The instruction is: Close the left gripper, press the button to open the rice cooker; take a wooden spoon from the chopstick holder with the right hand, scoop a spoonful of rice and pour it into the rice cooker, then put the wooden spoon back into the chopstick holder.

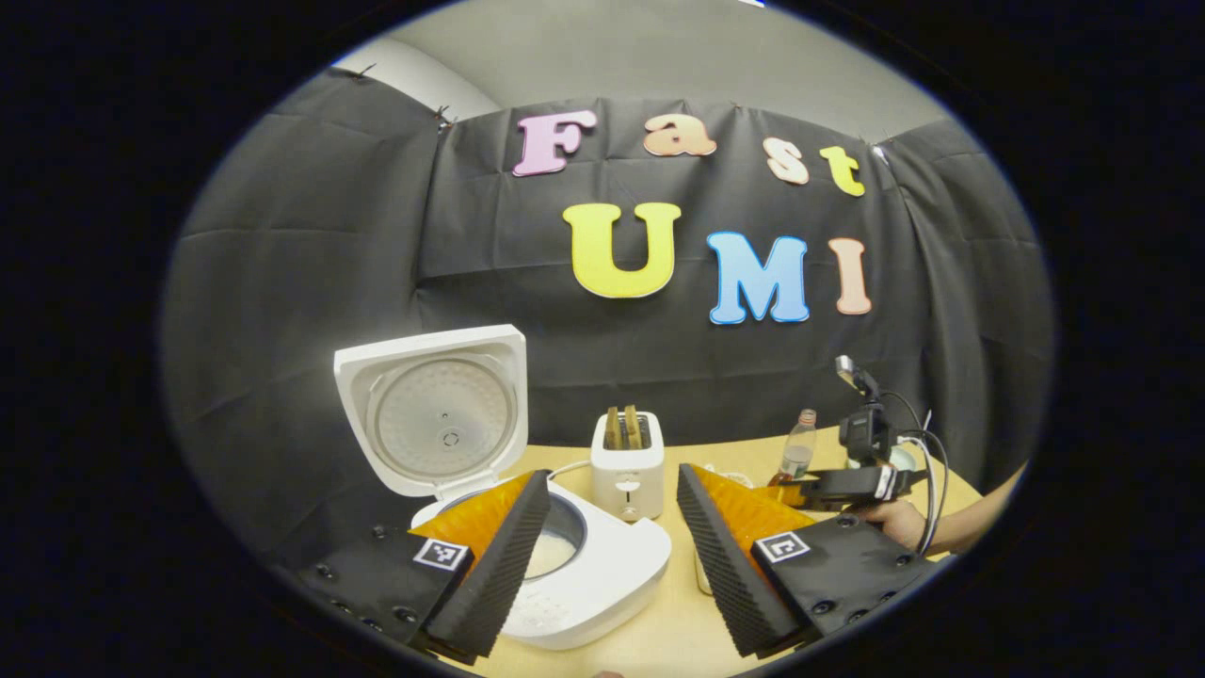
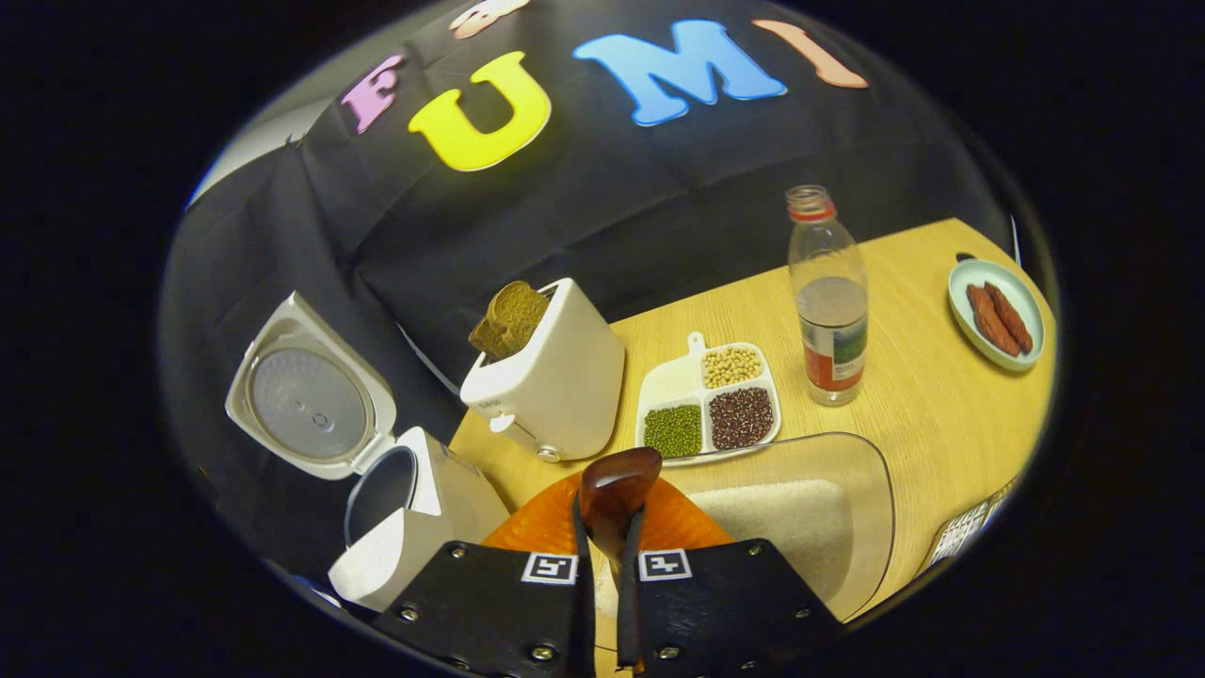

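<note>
Pinched between the right gripper's two fingers is the wooden spoon; its dark bowl stands up just beyond the fingertips, above the near end of a clear container of rice on the wooden table. Whether the spoon bowl carries any rice cannot be told. Beyond it sits a white divided tray with three kinds of beans, and to the right of that a clear bottle with no cap on it. A small green plate with sausages lies at the far right. Left of the tray stands a white toaster with bread sticking out of its top.

Farther left is the rice cooker, lid swung up and open — the inner pot is exposed.

From the left gripper view, the left gripper hangs with its fingers spread apart, holding nothing, just above the near side of the open cooker. A hand at the right holds the other gripper near the bottle — well apart from the cooker.
</note>
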Action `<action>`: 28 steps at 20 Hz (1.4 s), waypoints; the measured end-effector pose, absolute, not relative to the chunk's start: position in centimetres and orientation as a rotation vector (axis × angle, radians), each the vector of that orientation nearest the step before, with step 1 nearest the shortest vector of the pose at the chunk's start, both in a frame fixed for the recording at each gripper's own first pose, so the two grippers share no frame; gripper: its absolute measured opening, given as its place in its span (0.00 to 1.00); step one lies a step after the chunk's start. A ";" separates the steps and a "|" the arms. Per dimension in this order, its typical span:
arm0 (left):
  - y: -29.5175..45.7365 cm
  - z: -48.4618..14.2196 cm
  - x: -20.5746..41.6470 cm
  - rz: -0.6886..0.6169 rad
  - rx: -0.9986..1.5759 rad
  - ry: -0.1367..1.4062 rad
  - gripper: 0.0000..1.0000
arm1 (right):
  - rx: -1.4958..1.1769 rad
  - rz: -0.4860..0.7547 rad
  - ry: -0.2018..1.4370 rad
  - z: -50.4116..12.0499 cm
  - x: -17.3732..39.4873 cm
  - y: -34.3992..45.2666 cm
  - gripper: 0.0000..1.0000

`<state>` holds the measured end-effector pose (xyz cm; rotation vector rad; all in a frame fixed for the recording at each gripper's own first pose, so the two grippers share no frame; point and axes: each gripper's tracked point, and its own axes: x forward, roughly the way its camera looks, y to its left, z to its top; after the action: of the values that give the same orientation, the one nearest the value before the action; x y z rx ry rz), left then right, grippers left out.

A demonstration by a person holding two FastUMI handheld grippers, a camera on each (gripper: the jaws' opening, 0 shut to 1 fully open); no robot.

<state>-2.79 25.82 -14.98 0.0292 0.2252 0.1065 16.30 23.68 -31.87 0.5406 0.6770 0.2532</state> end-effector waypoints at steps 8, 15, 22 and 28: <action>24.4 -13.9 -2.3 0.070 0.026 0.203 0.95 | 0.865 0.213 0.568 -25.6 17.4 17.1 0.09; 22.5 -13.9 -2.0 0.007 0.008 0.192 0.95 | 1.128 0.235 0.469 -19.0 16.5 14.4 0.09; 23.3 -14.2 -2.6 -0.020 0.005 0.181 0.95 | 1.247 0.283 0.403 -13.7 16.4 15.1 0.09; 26.1 -14.8 -3.6 0.009 -0.002 0.187 0.95 | 1.223 0.345 0.397 -11.1 16.6 18.0 0.09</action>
<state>-3.58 26.10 -14.83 -0.0019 0.1871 0.0091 16.61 18.01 -11.13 1.2232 0.3969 0.3451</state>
